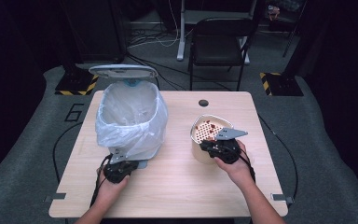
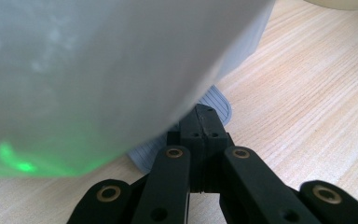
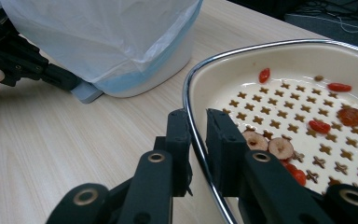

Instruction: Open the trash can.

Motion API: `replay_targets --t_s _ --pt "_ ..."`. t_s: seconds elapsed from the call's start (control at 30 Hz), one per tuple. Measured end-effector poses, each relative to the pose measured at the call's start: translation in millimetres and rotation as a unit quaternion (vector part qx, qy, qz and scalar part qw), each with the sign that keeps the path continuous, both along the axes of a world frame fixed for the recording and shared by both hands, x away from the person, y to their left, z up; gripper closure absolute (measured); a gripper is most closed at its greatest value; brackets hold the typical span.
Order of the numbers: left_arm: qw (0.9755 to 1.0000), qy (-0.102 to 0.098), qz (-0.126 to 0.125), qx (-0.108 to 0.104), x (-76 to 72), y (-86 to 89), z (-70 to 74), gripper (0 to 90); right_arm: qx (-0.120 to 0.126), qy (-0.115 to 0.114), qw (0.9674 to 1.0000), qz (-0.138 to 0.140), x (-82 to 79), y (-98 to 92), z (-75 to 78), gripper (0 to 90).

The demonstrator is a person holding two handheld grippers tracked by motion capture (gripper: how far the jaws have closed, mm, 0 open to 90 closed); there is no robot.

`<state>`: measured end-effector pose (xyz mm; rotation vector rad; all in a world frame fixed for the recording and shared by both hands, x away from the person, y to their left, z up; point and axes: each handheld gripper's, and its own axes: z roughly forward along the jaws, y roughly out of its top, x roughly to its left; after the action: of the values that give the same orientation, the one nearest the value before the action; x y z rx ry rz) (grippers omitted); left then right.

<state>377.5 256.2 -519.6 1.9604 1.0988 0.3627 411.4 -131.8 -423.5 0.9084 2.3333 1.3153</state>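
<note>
A white pedal bin (image 1: 130, 116) lined with a clear bag (image 2: 98, 70) stands at the table's left, and its lid (image 1: 123, 71) is raised. My left gripper (image 1: 127, 165) is shut, and its tips (image 2: 205, 119) rest on the bin's grey ribbed pedal (image 2: 219, 100). To the right sits a cream strainer bowl (image 1: 196, 127) holding red berries (image 3: 319, 126) and brown fruit slices (image 3: 279, 147). My right gripper (image 3: 196, 135) is shut on the bowl's metal rim (image 3: 270, 45), one jaw inside it and one outside. In the right gripper view, the left gripper (image 3: 67, 79) reaches the pedal (image 3: 86, 92).
The wooden table (image 1: 177, 186) has a round cable hole (image 1: 203, 102) near its far edge. A black chair (image 1: 216, 42) stands behind the table, and cables lie on the floor. Bare wood separates the bin from the bowl.
</note>
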Motion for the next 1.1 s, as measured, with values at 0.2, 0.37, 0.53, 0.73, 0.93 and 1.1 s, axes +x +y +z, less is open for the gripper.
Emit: replay_targets --t_s 0.2,0.37,0.53,0.73,0.93,1.1 --pt "1.0000 -0.001 0.001 0.000 -0.3 -0.7 -0.1 90.0 -0.003 0.004 0.9999 0.012 0.0 6.9 0.0 83.3" --pt "1.0000 -0.001 0.001 0.005 -0.4 -0.5 0.3 90.0 -0.015 -0.004 0.9996 0.022 -1.2 12.2 0.8 84.5" --pt "1.0000 -0.001 0.001 0.004 -0.4 -0.5 0.3 90.0 -0.014 -0.002 0.9993 0.033 -2.9 14.1 1.4 84.5" --pt "1.0000 -0.002 0.001 -0.001 -0.2 -0.7 -0.2 90.0 -0.011 0.003 0.9988 0.047 -12.7 16.9 1.6 84.4" --pt "1.0000 -0.001 0.002 0.003 -0.4 -0.7 0.1 90.0 -0.007 0.009 0.9985 0.053 -26.0 20.2 3.1 84.3" --pt "1.0000 -0.002 0.002 0.003 -0.4 -0.7 0.1 90.0 -0.004 0.010 0.9981 0.061 -38.3 22.5 2.3 84.1"
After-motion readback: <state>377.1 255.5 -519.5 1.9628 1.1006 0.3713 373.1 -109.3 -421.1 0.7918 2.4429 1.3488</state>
